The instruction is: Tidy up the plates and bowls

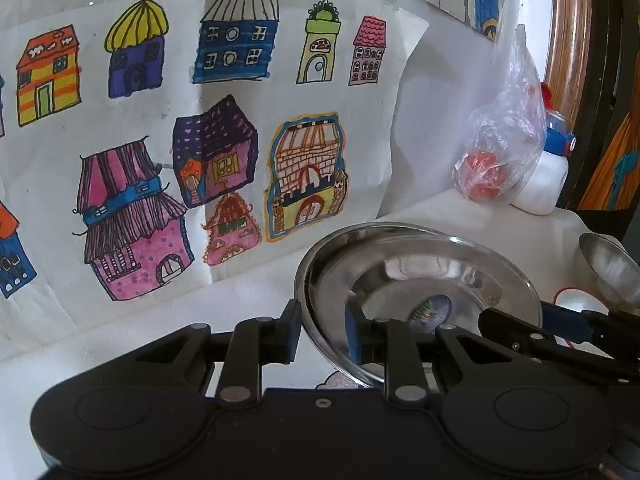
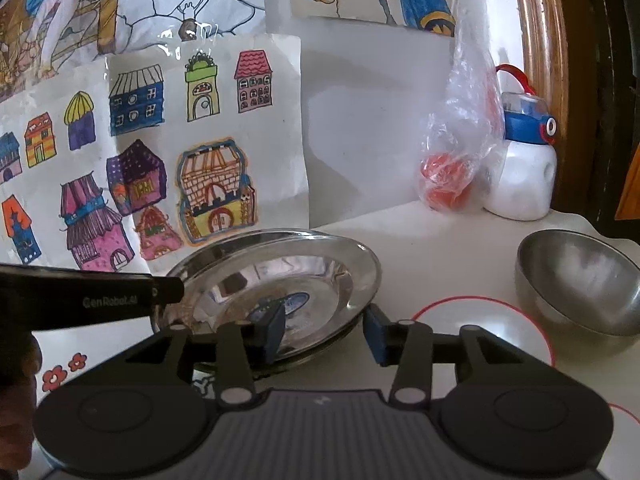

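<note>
Centrally, a steel plate [image 2: 280,276] was seen on the white tabletop [image 2: 432,248], tilted, its rim straddled by both tools. Left tool [image 1: 324,334]: narrow gap, fingers either side of the near-left rim; contact could not be confirmed. Right tool [image 2: 326,332]: released, pads apart around the near-right rim. A steel bowl [image 2: 580,280] was sat to the right, apart. A bagged red item [image 2: 448,184] and a white bottle [image 2: 520,176] were stood by the wall.

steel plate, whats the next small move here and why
Probably draw the right gripper back off the steel plate. Its pads stand apart around the near rim without pressing, while the left gripper pinches the opposite rim. The plate looks tilted, so the left gripper should then lower or carry it.
</note>
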Demonstrator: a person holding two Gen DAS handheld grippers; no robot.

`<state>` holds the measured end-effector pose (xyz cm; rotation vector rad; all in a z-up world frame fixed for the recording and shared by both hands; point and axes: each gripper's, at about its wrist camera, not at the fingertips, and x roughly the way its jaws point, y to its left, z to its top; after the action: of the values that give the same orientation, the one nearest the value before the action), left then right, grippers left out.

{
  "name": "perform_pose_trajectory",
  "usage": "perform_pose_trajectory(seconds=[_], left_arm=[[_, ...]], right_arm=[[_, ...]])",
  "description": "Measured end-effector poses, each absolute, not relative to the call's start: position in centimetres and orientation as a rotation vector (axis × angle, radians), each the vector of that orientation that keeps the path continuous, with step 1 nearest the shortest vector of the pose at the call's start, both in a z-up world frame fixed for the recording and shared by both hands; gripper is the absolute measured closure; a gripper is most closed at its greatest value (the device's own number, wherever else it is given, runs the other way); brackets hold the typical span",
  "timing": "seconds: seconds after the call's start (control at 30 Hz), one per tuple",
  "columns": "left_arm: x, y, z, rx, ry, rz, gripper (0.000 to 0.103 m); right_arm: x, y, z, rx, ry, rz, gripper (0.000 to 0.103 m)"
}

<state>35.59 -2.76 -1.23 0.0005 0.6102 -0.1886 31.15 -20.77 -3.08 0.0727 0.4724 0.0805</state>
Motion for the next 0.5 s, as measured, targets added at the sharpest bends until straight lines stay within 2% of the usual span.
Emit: perform_pose_trajectory(seconds=[0.13,0.3,0.5], left_arm=[[35.6,-2.6,-1.3,-0.011,0.612,-0.193,0.078],[35.5,-2.1,-1.2,-0.049,0.615,-0.198,0.077],[34.6,-1.4,-0.4,-0.09,0.583,-0.206,0.063]], right_arm=[[31.1,-20.2,-3.1,0.026,0.454,0.072,0.036],[30.7,-20.1,-3.0,0.01,0.433,0.074,0.021],[29.0,-21.1,-1.9,0.042,0.388,0.069,0.011]])
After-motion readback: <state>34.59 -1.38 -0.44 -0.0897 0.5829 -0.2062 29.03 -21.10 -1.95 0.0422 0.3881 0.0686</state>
